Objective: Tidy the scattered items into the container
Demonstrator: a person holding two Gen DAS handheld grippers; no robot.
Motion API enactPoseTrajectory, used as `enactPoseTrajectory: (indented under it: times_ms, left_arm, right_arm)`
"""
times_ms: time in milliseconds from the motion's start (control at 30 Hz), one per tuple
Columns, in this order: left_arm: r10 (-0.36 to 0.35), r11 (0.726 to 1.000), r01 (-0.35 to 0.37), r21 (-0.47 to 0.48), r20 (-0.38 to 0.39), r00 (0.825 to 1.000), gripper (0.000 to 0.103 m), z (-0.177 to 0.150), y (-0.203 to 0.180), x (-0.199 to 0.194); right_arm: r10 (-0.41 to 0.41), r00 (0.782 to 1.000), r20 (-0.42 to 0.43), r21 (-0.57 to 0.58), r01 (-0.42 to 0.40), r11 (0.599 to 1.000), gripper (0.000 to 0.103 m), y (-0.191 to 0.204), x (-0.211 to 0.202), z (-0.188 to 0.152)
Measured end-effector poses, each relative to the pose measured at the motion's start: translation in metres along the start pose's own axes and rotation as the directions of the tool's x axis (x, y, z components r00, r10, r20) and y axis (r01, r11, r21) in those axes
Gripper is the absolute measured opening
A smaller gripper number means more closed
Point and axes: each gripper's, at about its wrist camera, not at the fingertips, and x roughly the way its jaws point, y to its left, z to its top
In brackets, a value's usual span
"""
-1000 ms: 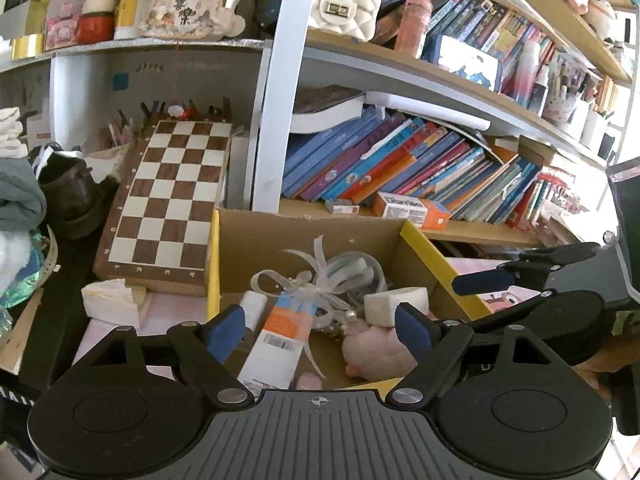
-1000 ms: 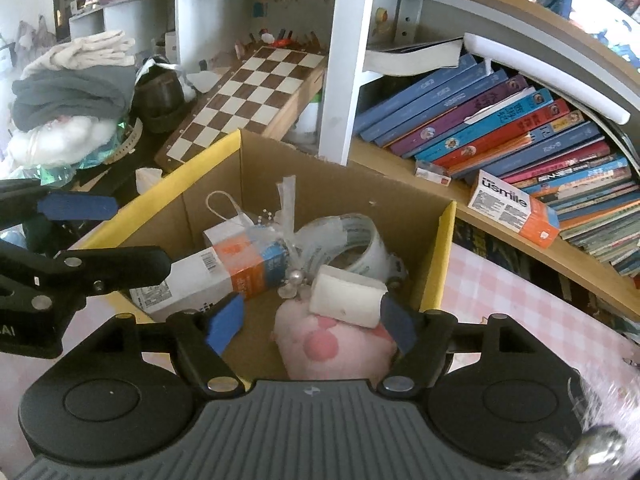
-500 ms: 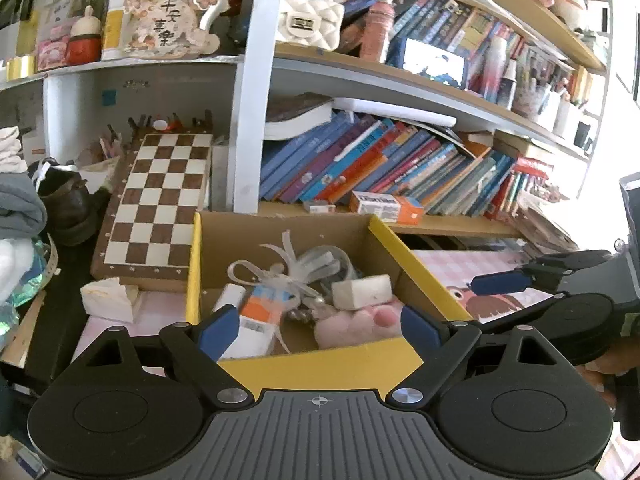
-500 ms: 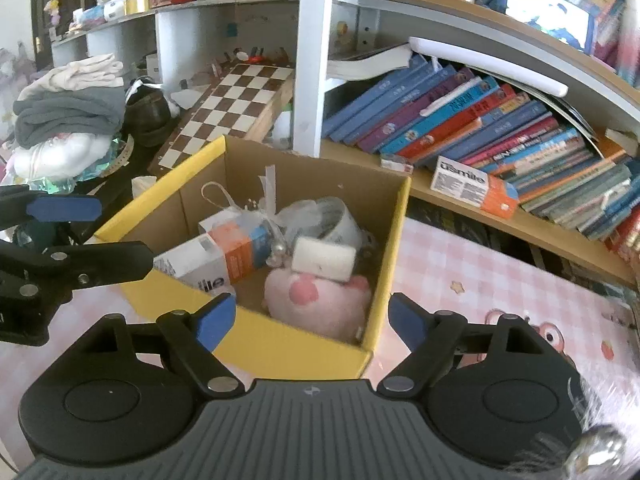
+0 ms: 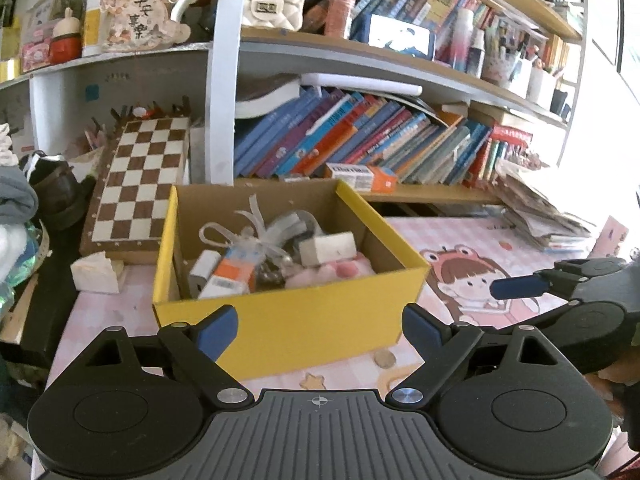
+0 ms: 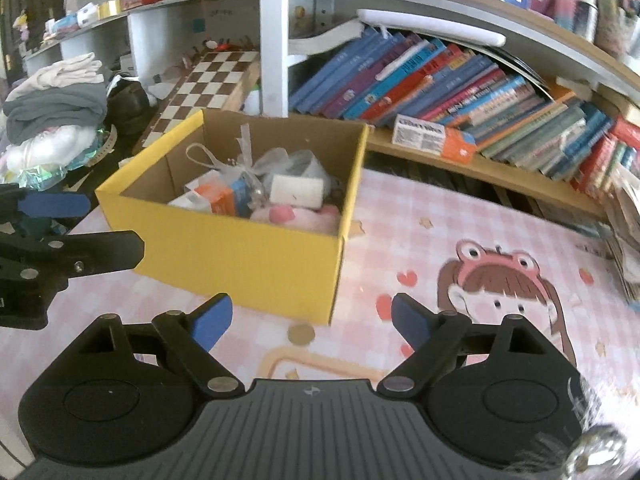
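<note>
A pale bunny-shaped ornament [image 5: 138,8] on the top shelf, upper left of the left wrist frame, bore four dark Chinese characters, 平安喜樂. Print on the book spines and on the white-and-orange carton on the lower shelf was too blurred to read.

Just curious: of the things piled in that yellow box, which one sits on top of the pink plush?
The white rectangular block rests on the pink plush; the orange-and-white carton lies beside it, toward the left.
</note>
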Motion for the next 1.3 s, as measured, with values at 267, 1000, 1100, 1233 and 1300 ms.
enactPoseTrajectory:
  times_ms: [267,1000,1100,1233,1300]
  left_arm:
    - [-0.013,1.000,0.014,0.027,-0.038,0.999,0.094,-0.013,-0.021,-0.007]
    - [0.016,0.995,-0.007,0.096,-0.096,0.995,0.096,-0.028,-0.058,0.001]
    - [0.029,0.995,-0.019,0.096,-0.099,0.995,0.100,-0.028,-0.059,0.002]
    - [0.037,0.995,-0.027,0.101,-0.104,0.994,0.101,-0.028,-0.060,0.003]
    - [0.040,0.994,-0.029,0.104,-0.110,0.993,0.101,-0.028,-0.060,0.004]
  right_arm:
    - [-0.022,1.000,-0.012,0.072,0.023,0.997,0.087,-0.010,-0.022,-0.030]
    - [-0.142,0.989,-0.027,0.162,0.145,0.976,0.094,-0.031,-0.043,-0.060]
    - [-0.150,0.988,-0.025,0.163,0.152,0.975,0.095,-0.033,-0.045,-0.061]
    - [-0.160,0.987,-0.025,0.164,0.162,0.973,0.098,-0.033,-0.046,-0.061]
    - [-0.163,0.986,-0.025,0.164,0.165,0.973,0.099,-0.034,-0.045,-0.061]
